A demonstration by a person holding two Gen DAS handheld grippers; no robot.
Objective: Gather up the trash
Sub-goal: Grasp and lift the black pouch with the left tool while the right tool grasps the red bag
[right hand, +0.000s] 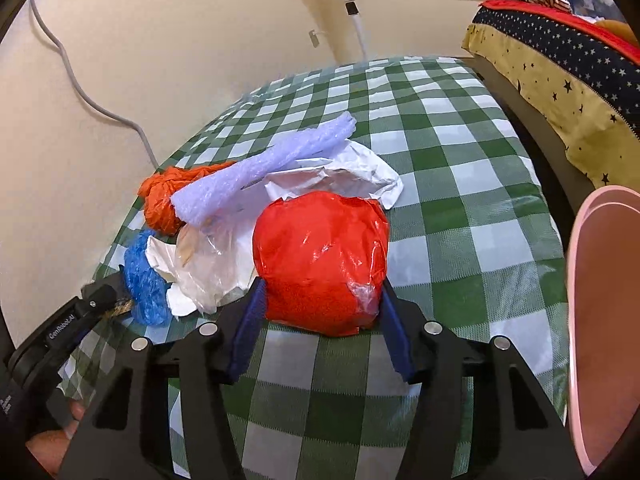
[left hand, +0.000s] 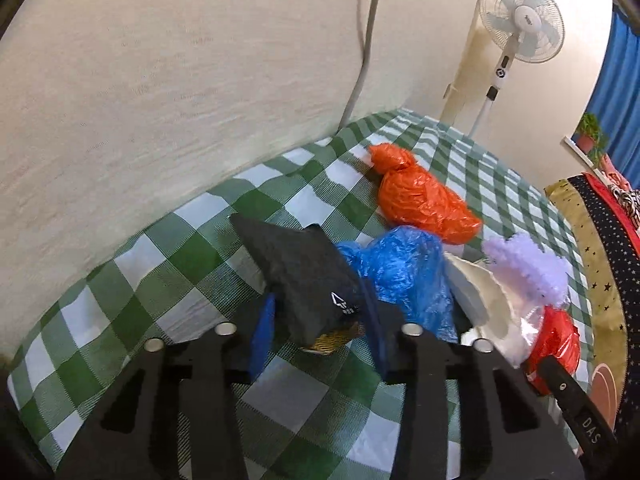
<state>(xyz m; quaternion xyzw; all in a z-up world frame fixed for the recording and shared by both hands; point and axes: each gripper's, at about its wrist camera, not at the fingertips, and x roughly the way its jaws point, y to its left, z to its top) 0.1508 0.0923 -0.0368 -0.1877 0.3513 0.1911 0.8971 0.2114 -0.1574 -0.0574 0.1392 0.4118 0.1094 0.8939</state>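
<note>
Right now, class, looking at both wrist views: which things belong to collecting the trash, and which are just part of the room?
Belongs to the job:
black packet between the left claw fingers
red bag between the right claw fingers
orange bag
blue bag
lilac foam
white paper
clear bag
pink bin

Just lying about:
fan
grey cable
star-print bedding

"GenRobot-AI" is printed in white on the black body of the left tool (right hand: 86, 308) in the right wrist view, "DAS" is read on the right tool's (left hand: 576, 408) black body, and a white recycling-type triangle sign is carried by the black packet (left hand: 308, 280), its small characters being unreadable.
</note>
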